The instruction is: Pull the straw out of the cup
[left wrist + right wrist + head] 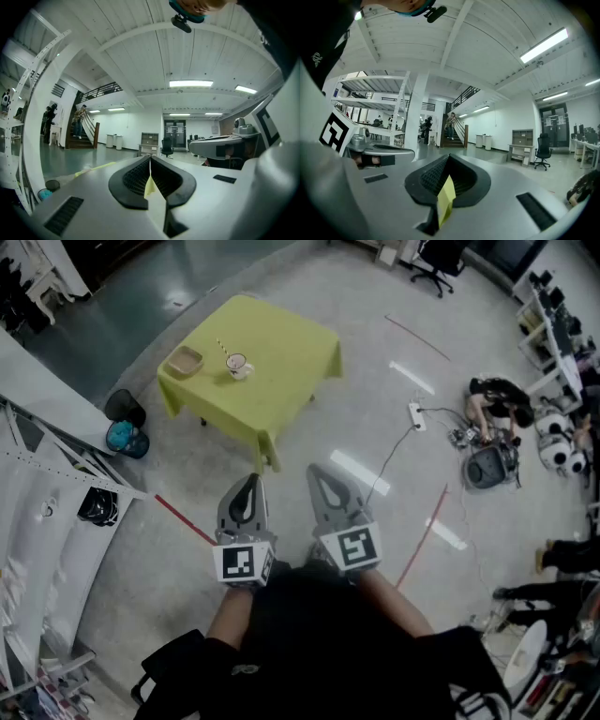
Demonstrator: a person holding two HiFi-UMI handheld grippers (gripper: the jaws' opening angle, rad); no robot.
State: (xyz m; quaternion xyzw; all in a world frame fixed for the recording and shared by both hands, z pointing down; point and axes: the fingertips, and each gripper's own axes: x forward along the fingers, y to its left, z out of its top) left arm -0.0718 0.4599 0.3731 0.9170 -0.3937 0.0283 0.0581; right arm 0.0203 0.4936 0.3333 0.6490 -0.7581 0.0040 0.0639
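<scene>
A white cup (238, 366) with a striped straw (225, 350) standing in it sits on a table (291, 348) covered in a yellow-green cloth, far ahead in the head view. Both grippers are held close to my body, well short of the table. My left gripper (249, 481) is shut with nothing in it, and so is my right gripper (316, 471) beside it. In the left gripper view the jaws (150, 160) meet at a thin slit; the right gripper view shows its jaws (449, 157) pressed together too. The cup is not visible in either gripper view.
A small tan tray (185, 363) lies left of the cup. A black bin (124, 407) and a teal bag (125, 439) stand by the table's left corner. White racks (37, 521) line the left. A power strip (417, 415), its cable and a crouching person (495, 401) are to the right.
</scene>
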